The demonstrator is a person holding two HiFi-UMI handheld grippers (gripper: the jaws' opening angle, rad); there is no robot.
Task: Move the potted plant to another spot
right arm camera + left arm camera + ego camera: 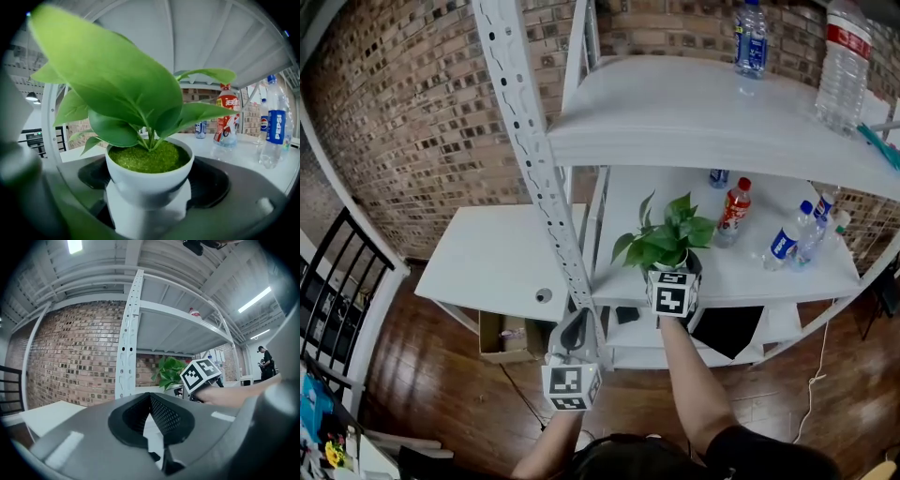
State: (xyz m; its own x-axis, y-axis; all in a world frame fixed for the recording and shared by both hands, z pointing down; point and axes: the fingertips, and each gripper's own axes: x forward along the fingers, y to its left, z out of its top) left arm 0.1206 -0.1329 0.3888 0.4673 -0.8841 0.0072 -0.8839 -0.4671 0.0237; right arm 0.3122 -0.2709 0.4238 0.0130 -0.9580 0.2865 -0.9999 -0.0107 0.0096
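Observation:
The potted plant (pixel 667 236), broad green leaves in a small white pot (pixel 148 174), stands near the front edge of the white middle shelf (pixel 750 274). My right gripper (pixel 673 270) reaches in level from the front. In the right gripper view the pot sits between its two jaws and the dark pads (pixel 213 185) lie against the pot's sides. My left gripper (pixel 574 330) hangs lower left, in front of the perforated upright post (pixel 542 173), with its fingertips together on nothing. The left gripper view shows the plant (pixel 168 371) and the right gripper's marker cube (pixel 200 374) beyond its jaws.
A red drink bottle (pixel 733 211) and several blue-labelled bottles (pixel 789 242) stand behind and right of the plant. Two water bottles (pixel 844 61) are on the top shelf. A white table (pixel 487 253) adjoins the rack at left, with a cardboard box (pixel 504 337) beneath it.

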